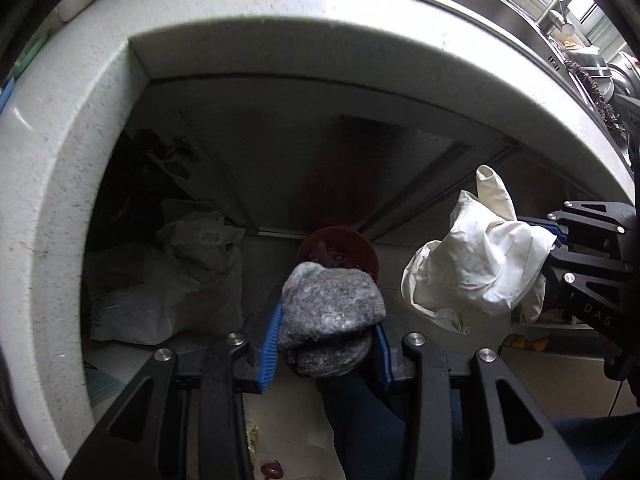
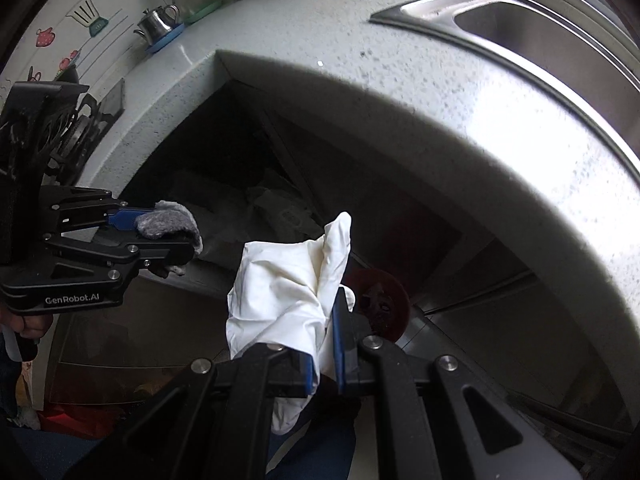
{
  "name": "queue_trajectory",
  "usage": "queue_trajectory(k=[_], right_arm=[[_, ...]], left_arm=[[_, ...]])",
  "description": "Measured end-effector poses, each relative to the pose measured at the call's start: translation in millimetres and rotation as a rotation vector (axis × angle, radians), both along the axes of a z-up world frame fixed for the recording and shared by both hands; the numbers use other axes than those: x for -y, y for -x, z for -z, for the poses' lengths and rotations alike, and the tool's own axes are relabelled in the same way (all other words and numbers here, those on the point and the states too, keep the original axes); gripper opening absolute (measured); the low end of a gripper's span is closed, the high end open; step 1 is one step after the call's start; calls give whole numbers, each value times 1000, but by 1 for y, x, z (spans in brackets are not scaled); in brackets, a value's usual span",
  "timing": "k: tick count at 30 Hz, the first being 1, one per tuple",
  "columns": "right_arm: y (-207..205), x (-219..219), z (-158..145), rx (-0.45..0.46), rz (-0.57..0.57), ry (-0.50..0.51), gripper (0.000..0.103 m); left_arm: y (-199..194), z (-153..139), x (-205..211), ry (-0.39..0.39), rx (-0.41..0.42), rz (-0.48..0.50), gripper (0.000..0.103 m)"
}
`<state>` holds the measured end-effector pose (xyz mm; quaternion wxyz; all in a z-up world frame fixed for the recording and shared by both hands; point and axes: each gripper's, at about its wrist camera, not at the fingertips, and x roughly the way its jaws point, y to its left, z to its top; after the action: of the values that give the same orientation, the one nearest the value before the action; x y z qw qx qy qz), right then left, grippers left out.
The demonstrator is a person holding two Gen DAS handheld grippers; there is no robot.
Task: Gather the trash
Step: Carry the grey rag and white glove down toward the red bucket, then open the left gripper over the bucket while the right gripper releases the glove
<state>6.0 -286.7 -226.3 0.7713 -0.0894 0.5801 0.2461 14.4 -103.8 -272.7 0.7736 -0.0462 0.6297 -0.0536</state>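
My left gripper (image 1: 326,332) is shut on a folded grey felt rag (image 1: 330,314), its blue pads pressing both sides. In the right wrist view that left gripper (image 2: 160,236) shows at the left with the grey rag (image 2: 168,224) in it. My right gripper (image 2: 324,344) is shut on a crumpled white glove (image 2: 288,284); in the left wrist view the white glove (image 1: 476,260) hangs from the right gripper (image 1: 554,240) at the right edge. Both point steeply down in front of the counter, over a round dark red bin (image 1: 338,252), which sits below on the floor.
A speckled white countertop edge (image 1: 280,12) curves above, with a steel sink (image 2: 540,28) set in it. Under the counter stand metal cabinet doors (image 1: 312,168) and pale plastic bags (image 1: 172,272) at the left. A small steel teapot (image 2: 158,22) stands far back on the counter.
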Motion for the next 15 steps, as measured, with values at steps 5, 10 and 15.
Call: queue_trajectory(k=[5, 10, 15], right_arm=[[0, -1, 53, -21, 35, 40, 7], [-4, 5, 117, -38, 73, 53, 7], [-8, 12, 190, -61, 116, 82, 7]], left_arm=[[-3, 66, 0, 8, -40, -12, 36], [-10, 140, -1, 34, -56, -10, 36], [-24, 213, 4, 57, -71, 2, 36]])
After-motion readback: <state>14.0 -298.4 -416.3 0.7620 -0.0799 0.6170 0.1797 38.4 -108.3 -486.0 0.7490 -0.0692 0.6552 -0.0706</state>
